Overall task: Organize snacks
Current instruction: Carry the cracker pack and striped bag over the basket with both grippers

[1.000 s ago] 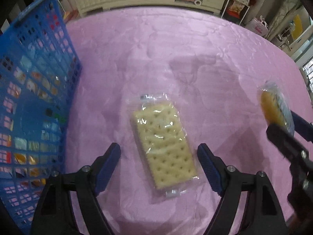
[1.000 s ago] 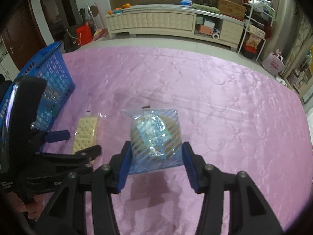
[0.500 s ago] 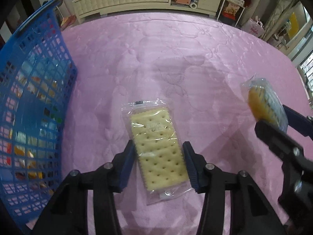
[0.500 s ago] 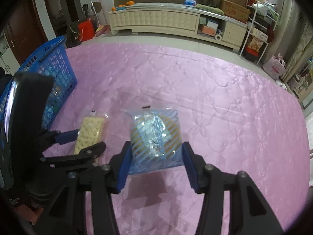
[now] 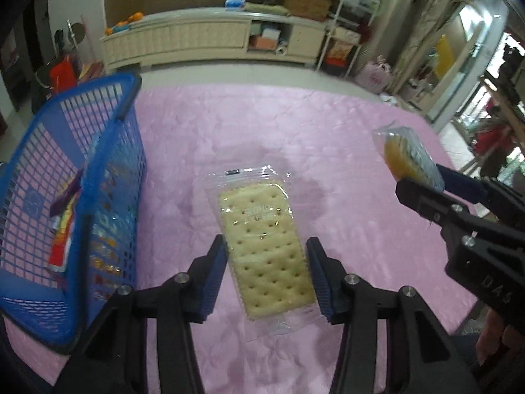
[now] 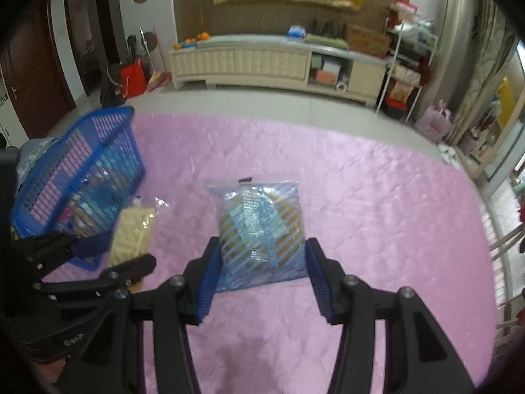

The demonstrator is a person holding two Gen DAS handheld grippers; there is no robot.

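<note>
Both packets are up off the pink table (image 5: 328,124) now, where a second ago they lay on it! Left tongs (image 5: 266,274) have just clamped inward, blue pads pressing both long edges of the clear-wrapped cracker packet (image 5: 262,246), which hangs tilted above the cloth. Right tongs (image 6: 261,275) sit half-closed around the blue striped snack bag (image 6: 261,226), pads squeezing its sides, bag raised too. Over at nine o'clock in the left wrist view stands the blue plastic basket (image 5: 108,151), with colourful wrappers inside, just beside the cracker packet.
</note>
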